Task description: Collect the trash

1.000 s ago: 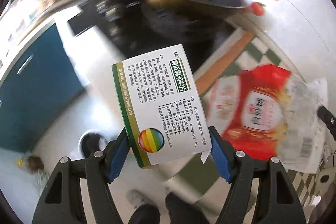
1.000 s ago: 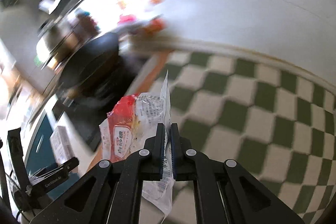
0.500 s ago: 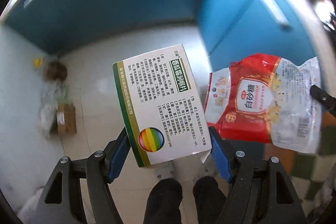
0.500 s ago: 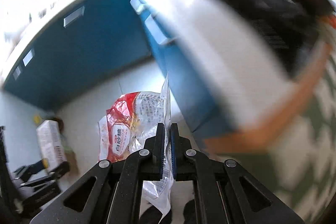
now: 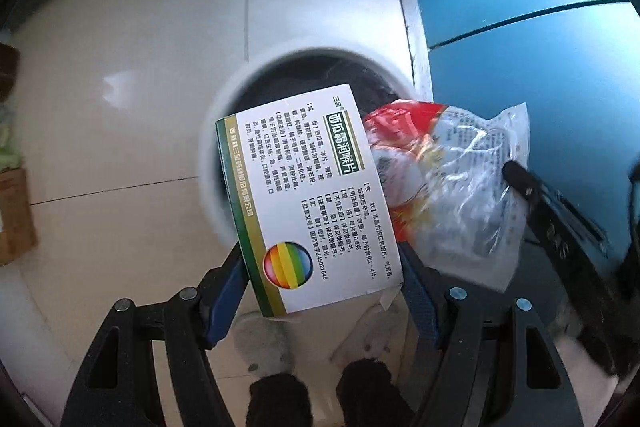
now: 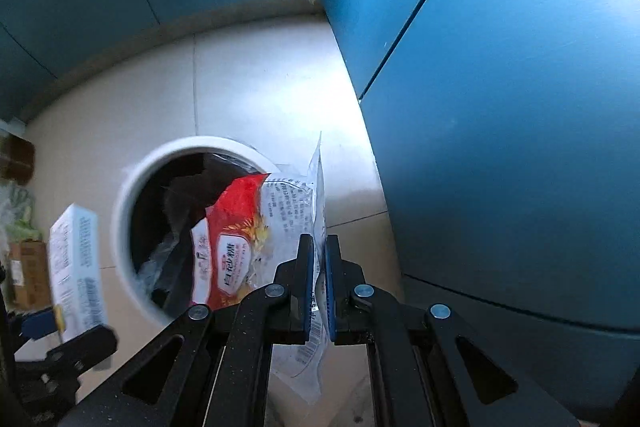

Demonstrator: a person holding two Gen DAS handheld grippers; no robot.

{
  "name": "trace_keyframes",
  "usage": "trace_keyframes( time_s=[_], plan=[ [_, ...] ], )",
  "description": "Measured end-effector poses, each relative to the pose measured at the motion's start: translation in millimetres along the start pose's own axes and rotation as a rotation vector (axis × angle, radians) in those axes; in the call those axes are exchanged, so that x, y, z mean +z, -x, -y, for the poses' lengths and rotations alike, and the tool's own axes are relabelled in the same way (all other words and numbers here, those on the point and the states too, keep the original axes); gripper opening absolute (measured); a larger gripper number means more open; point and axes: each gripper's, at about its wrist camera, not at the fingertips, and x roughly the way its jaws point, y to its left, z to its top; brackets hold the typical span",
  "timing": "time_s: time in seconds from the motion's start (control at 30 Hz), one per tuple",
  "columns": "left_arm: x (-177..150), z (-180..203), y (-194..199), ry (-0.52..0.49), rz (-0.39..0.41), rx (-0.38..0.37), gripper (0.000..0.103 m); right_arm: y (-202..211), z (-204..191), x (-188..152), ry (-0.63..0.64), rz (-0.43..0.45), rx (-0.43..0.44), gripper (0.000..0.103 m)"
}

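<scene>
The left hand-held gripper (image 5: 322, 291) clamps the medicine box (image 5: 306, 199); the right hand-held gripper (image 6: 316, 291) pinches the sugar bag (image 6: 256, 239). Both hang over the white bin (image 6: 132, 187) on the floor, probably near its rim; centre them before letting go.

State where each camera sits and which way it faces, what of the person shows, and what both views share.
Left wrist: on the left gripper, facing down past its medicine box at the white bin; the person's feet show below.
Right wrist: on the right gripper, facing down along the pinched sugar bag toward the bin beside blue cabinets; no body part shows clearly.
Shared: bin, box, bag, floor tiles, cabinets.
</scene>
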Motion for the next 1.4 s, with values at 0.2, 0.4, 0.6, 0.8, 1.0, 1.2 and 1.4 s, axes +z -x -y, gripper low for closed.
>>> trace_keyframes(
  time_s=[0.2, 0.4, 0.6, 0.8, 1.0, 1.2, 1.4],
  plan=[
    [29, -2, -50, -0.008, -0.067, -0.014, 0.077, -34, 11, 5, -0.025, -0.078, 0.035, 0.021],
    [24, -8, -26, -0.001, 0.018, 0.052, 0.101, -23, 25, 1, -0.026, -0.067, 0.097, 0.086],
    [-11, -3, 21, -0.014, 0.167, 0.207, 0.101, 6, 31, -18, 0.001, -0.020, 0.118, 0.103],
    [-58, 15, 83, -0.022, 0.276, 0.303, 0.101, 54, 27, -43, 0.056, 0.013, 0.118, 0.103],
    [-105, 43, 162, -0.027, 0.340, 0.312, 0.101, 141, 40, -62, 0.046, 0.058, 0.115, 0.103],
    [-156, 87, 249, -0.069, 0.406, 0.324, 0.101, 265, 64, -85, 0.031, 0.133, 0.102, 0.103],
    [-217, 128, 336, -0.075, 0.477, 0.324, 0.101, 394, 89, -116, 0.035, 0.220, 0.111, 0.103]
  ],
)
